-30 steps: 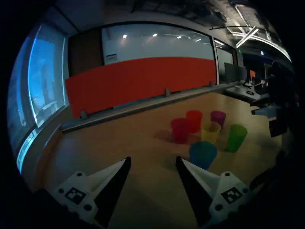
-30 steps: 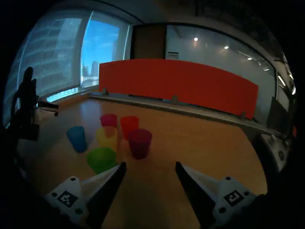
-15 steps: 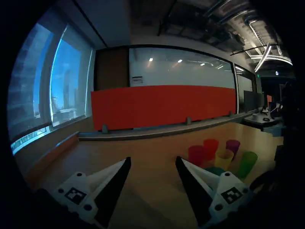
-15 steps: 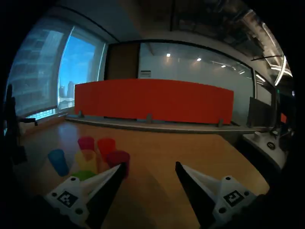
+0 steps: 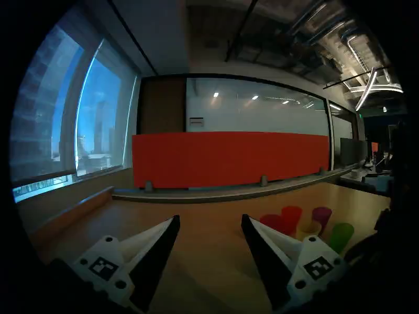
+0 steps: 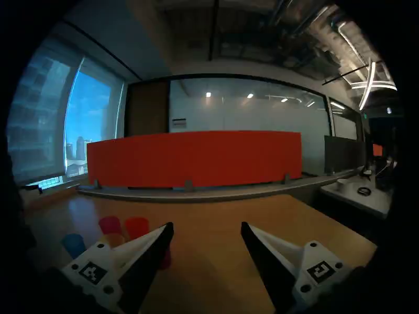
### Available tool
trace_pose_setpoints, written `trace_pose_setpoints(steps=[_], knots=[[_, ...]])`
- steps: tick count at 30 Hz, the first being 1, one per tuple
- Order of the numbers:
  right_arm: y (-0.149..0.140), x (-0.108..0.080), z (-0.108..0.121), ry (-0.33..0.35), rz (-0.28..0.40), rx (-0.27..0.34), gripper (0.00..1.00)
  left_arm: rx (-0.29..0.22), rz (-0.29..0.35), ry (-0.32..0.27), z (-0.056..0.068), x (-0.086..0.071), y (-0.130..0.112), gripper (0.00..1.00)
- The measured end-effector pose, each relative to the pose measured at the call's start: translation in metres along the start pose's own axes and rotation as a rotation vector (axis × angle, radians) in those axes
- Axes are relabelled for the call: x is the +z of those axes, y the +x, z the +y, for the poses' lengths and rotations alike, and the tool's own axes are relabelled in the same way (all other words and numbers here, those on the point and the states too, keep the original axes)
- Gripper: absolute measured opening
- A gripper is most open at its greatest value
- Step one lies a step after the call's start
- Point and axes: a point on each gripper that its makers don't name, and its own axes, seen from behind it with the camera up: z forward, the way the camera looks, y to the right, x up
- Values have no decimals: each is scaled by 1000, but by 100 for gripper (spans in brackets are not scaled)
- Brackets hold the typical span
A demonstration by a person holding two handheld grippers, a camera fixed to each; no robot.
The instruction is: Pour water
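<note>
My left tongs [image 5: 209, 217] are spread wide and empty above the wooden surface [image 5: 207, 267]. The cluster of cups [image 5: 291, 214] stands on it to the right, partly behind one finger. My right tongs [image 6: 207, 225] also gape wide, holding nothing, and in the right gripper view the cups sit low on the left.
</note>
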Motion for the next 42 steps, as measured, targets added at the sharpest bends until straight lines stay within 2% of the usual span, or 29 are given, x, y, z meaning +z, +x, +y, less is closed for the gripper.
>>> trace_pose_setpoints(steps=[6,15,27,33,42], knots=[[-7,4,-9,2,-1,-15,100,26,31,37,-3,2,-2,87],[-6,6,-24,25,-2,-8,100,15,45,89,-11,4,-11,87],[-4,-2,-9,-35,-6,-19,99,-5,58,109,-31,1,-32,87],[-3,-4,-7,-46,-6,-14,100,-35,57,103,-36,-1,-43,87],[-2,-1,-13,-42,-11,-13,99,-39,54,105,-40,0,-50,87]])
